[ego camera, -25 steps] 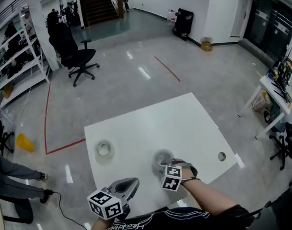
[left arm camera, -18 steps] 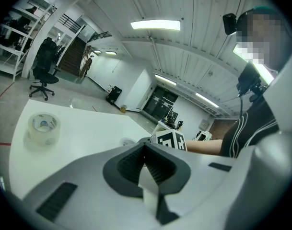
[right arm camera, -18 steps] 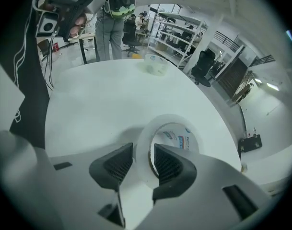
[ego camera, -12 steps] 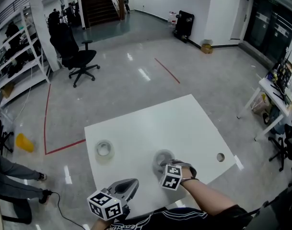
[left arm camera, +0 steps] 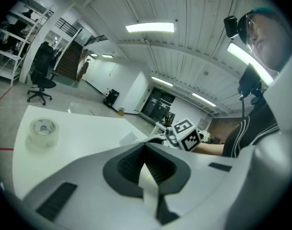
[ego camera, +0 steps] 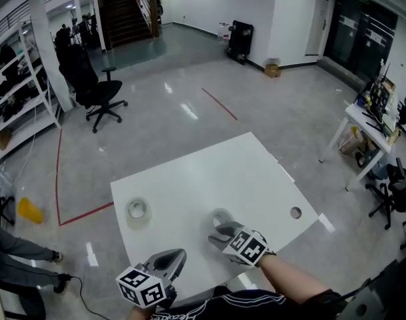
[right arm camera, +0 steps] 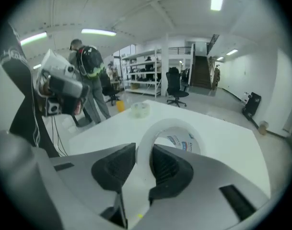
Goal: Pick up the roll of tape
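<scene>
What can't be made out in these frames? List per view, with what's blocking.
- Head view: the right gripper covers where its pads meet the roll of tape. Its jaws are closing with the roll between them.
- Right gripper view: the jaws hide the roll's lower edge, so clearance from the table is unclear. Its print is blurred.
- Other roll: label too small in all views.

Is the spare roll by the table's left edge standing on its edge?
No, the roll lies flat on the table, its hole facing up.
</scene>
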The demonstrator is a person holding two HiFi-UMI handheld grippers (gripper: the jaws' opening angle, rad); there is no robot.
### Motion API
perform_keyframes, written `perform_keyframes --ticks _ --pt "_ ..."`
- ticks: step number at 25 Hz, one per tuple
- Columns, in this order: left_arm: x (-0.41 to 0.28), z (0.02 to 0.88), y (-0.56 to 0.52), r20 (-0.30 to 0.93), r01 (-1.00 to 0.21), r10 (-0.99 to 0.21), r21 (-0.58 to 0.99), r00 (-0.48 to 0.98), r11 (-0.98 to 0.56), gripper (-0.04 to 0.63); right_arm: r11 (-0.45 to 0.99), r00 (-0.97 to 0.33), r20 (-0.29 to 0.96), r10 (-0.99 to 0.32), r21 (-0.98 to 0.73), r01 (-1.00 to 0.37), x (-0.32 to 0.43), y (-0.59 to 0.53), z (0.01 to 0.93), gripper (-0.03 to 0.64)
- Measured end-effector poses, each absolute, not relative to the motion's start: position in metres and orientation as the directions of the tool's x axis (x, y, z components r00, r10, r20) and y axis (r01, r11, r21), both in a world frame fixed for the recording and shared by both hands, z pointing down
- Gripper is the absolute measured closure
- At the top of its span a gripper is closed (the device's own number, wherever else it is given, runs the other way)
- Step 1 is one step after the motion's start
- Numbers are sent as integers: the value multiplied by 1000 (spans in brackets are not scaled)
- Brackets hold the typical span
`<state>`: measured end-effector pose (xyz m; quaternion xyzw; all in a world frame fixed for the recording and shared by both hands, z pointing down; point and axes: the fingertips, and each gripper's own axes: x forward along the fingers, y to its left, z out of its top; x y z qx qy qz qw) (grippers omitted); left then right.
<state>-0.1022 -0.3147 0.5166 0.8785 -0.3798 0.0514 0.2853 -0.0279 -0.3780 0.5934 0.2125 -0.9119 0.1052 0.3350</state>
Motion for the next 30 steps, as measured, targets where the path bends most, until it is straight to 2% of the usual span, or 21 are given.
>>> perform_keyframes --ticks 6,9,17,30 --pt "-95 499 -306 284 -694 -643 432 711 -576 592 844 -846 397 -356 -253 -473 -14 -352 516 517" --pt "-91 488 -301 268 -689 -644 417 717 -593 592 842 -879 323 -352 -301 -448 -11 -339 491 517" --pt "-88 470 -291 235 -684 -651 387 722 -619 592 830 -912 218 -347 -380 -407 -10 -319 469 515" --pt "-84 458 -281 234 -693 -659 367 715 -621 592 854 -929 174 -328 -366 -370 -8 -301 453 515"
